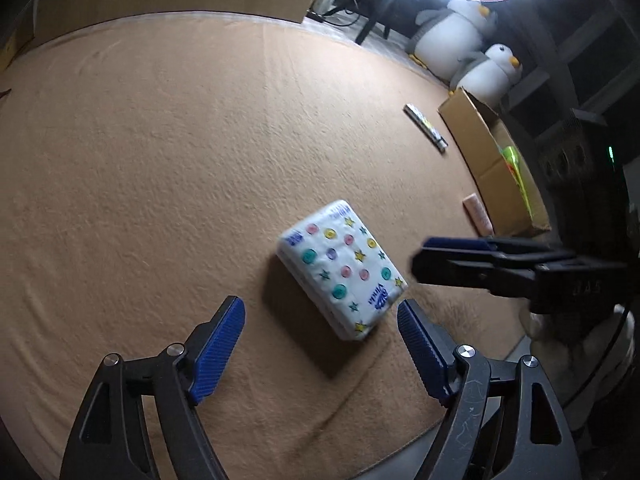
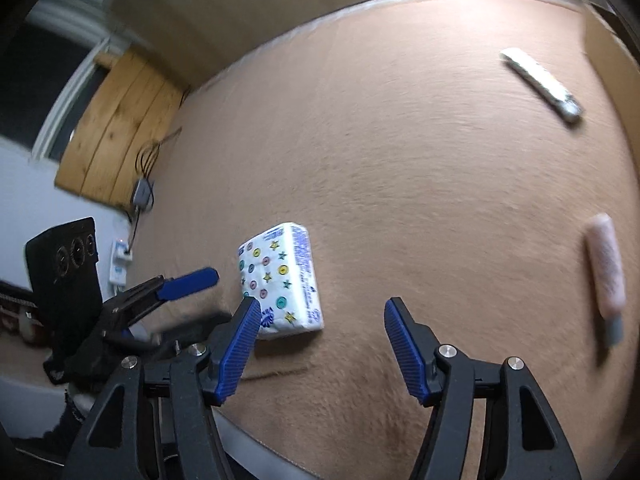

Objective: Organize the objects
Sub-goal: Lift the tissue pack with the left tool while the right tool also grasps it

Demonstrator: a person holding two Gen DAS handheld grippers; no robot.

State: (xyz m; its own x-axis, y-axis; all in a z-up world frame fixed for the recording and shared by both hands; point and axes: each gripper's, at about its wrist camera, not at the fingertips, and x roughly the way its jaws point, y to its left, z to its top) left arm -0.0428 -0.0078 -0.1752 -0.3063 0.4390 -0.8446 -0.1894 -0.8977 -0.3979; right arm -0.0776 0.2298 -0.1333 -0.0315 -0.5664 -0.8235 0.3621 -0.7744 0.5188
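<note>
A white tissue pack printed with coloured buttons and stars lies flat on the tan cloth. My left gripper is open and hovers just short of the pack, whose near corner sits between the blue fingertips without touching them. My right gripper is also open; the tissue pack lies ahead and to the left, partly behind its left finger. In the left wrist view the right gripper reaches in from the right, beside the pack. The left gripper shows at the pack's left side.
A long silver packet and a pink tube lie on the cloth to the right. An open cardboard box holding a green-yellow item stands at the right edge. Penguin plush toys sit beyond.
</note>
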